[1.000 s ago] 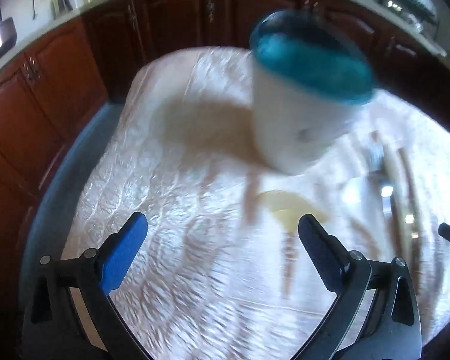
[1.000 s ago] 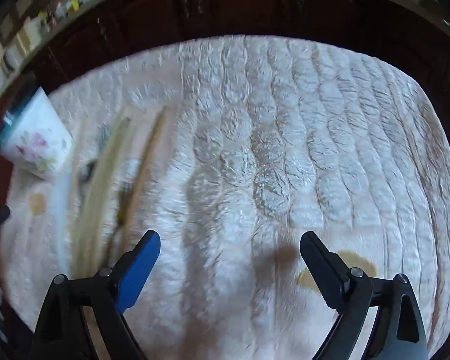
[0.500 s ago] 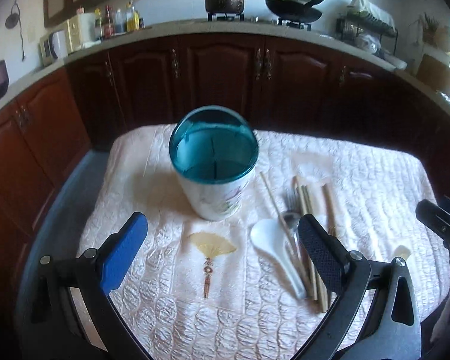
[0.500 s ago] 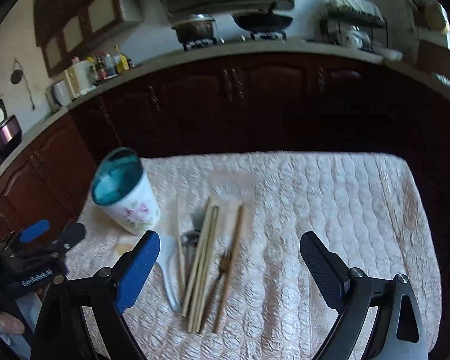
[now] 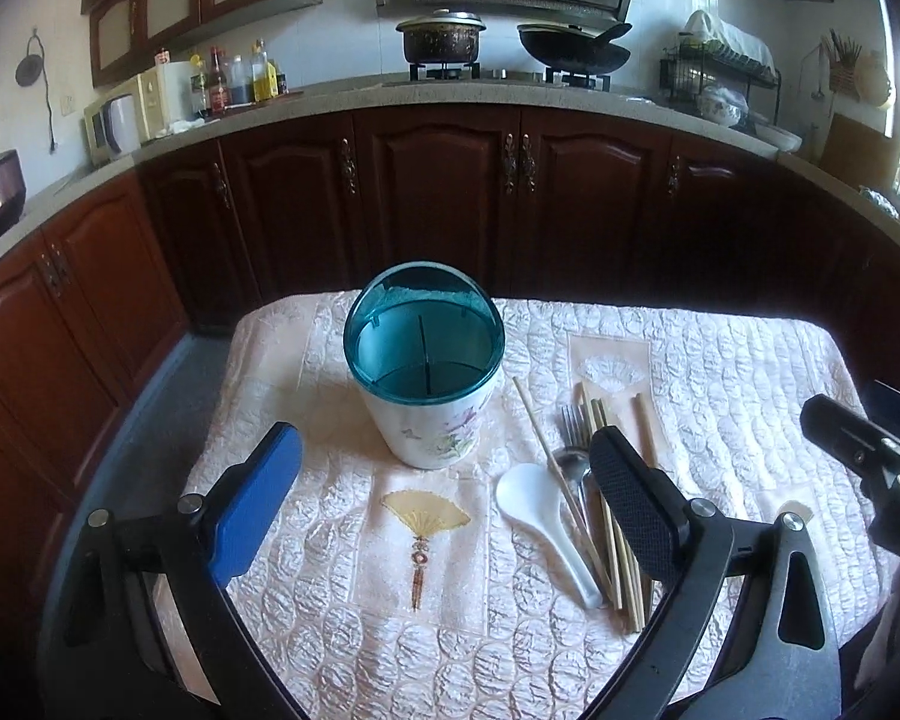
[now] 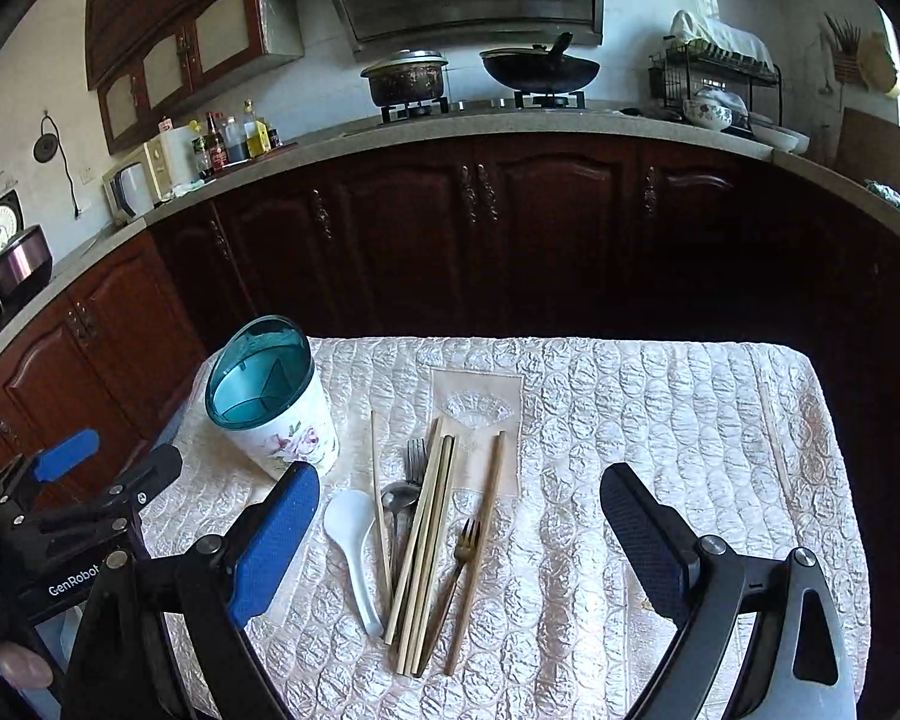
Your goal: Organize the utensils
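Note:
A white flowered utensil holder [image 5: 426, 384] with a teal divided insert stands upright on the quilted table; it also shows in the right wrist view [image 6: 273, 399]. To its right lie a white spoon [image 6: 351, 546], a metal spoon [image 6: 397, 501], a silver fork [image 6: 416, 461], a small bronze fork [image 6: 462, 552] and several wooden chopsticks [image 6: 429, 540]. My left gripper [image 5: 444, 498] is open and empty, above the table in front of the holder. My right gripper [image 6: 459, 534] is open and empty, above the near ends of the utensils.
The table is covered by a cream quilted cloth [image 6: 660, 420] with a fan motif [image 5: 426, 519]. Dark wooden cabinets [image 6: 480, 228] and a counter with a stove, pots and a dish rack stand behind. The left gripper shows at the left edge of the right wrist view [image 6: 84, 498].
Both grippers have pulled up and back from close over the table, so the whole table and kitchen now show. The holder and utensils lie as before. Both stay open.

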`<move>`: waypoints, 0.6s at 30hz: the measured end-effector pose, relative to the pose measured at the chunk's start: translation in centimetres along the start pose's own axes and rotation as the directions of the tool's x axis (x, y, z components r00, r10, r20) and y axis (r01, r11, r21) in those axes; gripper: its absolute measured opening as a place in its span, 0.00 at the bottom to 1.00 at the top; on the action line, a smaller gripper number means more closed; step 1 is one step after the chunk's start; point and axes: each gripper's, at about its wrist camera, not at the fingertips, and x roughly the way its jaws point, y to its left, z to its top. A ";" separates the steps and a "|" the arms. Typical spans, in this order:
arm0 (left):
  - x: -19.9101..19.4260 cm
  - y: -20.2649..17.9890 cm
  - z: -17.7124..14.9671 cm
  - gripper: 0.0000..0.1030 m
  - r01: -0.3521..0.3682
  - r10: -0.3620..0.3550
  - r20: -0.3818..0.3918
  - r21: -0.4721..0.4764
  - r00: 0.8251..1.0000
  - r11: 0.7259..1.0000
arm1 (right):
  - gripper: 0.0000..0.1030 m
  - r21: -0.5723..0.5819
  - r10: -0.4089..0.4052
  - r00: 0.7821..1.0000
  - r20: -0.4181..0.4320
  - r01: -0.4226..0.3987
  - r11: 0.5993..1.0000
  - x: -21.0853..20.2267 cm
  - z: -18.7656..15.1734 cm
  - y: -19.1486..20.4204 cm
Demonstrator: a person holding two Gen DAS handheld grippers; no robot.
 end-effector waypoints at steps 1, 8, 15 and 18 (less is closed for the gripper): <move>0.0 -0.3 0.2 0.94 -0.002 0.002 0.001 0.001 1.000 1.000 | 0.91 -0.004 -0.003 1.000 0.001 0.003 1.000 0.0 0.0 0.1; -0.1 -0.7 0.4 0.94 -0.009 0.008 0.019 0.011 1.000 1.000 | 0.91 -0.008 -0.014 1.000 0.013 0.014 1.000 0.3 0.1 0.0; -0.1 -0.7 0.6 0.94 -0.004 0.004 0.019 0.000 1.000 1.000 | 0.91 -0.006 -0.020 1.000 0.010 0.020 1.000 0.7 0.0 -0.1; -0.1 -0.6 0.7 0.94 -0.005 0.005 0.022 0.002 1.000 1.000 | 0.91 -0.009 -0.024 1.000 0.015 0.024 1.000 0.8 -0.2 -0.1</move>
